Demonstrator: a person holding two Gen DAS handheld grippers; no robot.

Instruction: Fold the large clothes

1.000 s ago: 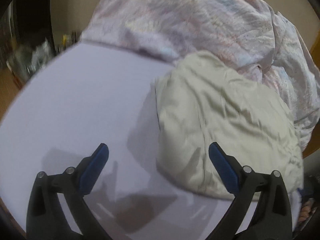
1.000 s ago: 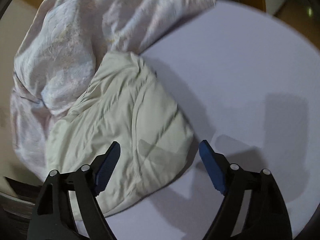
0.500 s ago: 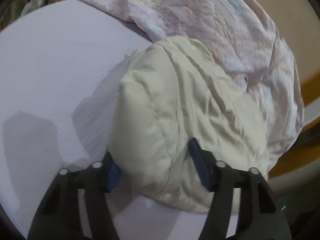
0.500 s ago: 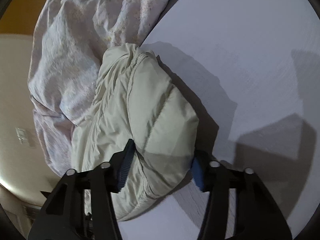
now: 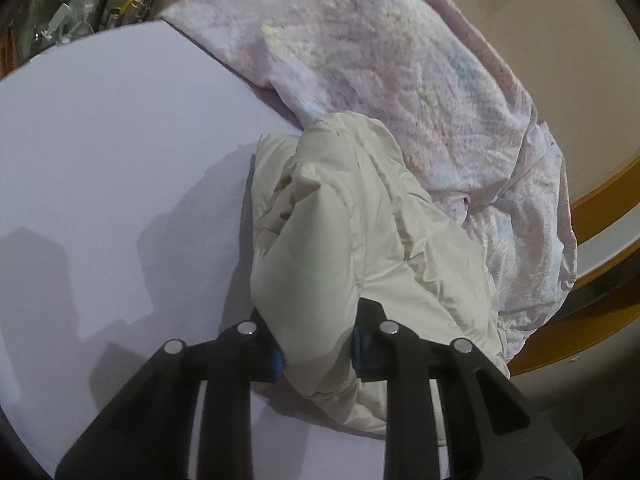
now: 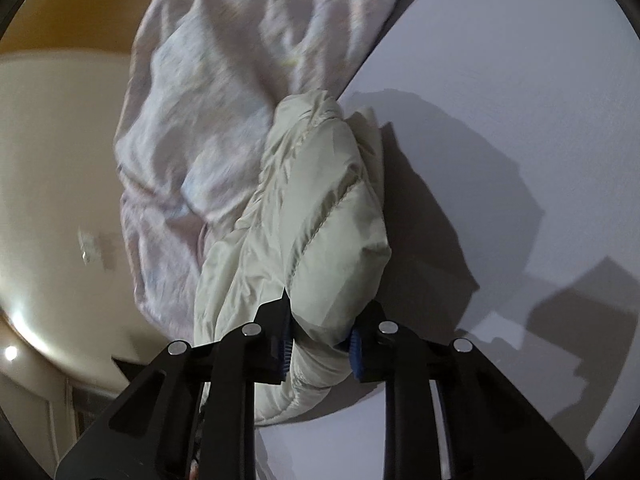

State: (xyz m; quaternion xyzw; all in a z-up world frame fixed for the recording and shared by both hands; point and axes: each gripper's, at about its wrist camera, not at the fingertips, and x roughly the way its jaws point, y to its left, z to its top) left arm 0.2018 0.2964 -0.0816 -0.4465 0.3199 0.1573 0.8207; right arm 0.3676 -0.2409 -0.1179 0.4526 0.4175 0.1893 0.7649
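A cream padded jacket [image 5: 344, 232] lies bunched on the pale lilac bed surface [image 5: 100, 160], against a rumpled pink quilt. My left gripper [image 5: 316, 352] is shut on a thick fold at the jacket's near end. In the right wrist view the same jacket [image 6: 320, 216] rises from the bed surface [image 6: 500, 100], and my right gripper [image 6: 320, 344] is shut on another padded fold of it. Both pairs of blue pads are pressed into the fabric and mostly hidden.
The pink patterned quilt [image 5: 380, 52] is heaped behind the jacket, also in the right wrist view [image 6: 224, 80]. A wooden bed frame [image 5: 600, 192] runs at the right. Cluttered items [image 5: 72, 12] stand beyond the bed's far left edge. A beige wall [image 6: 52, 160] is at the left.
Both grippers moved in from open above the bed onto the jacket and closed on its folds. The jacket has bunched up and lifted at the gripped end.
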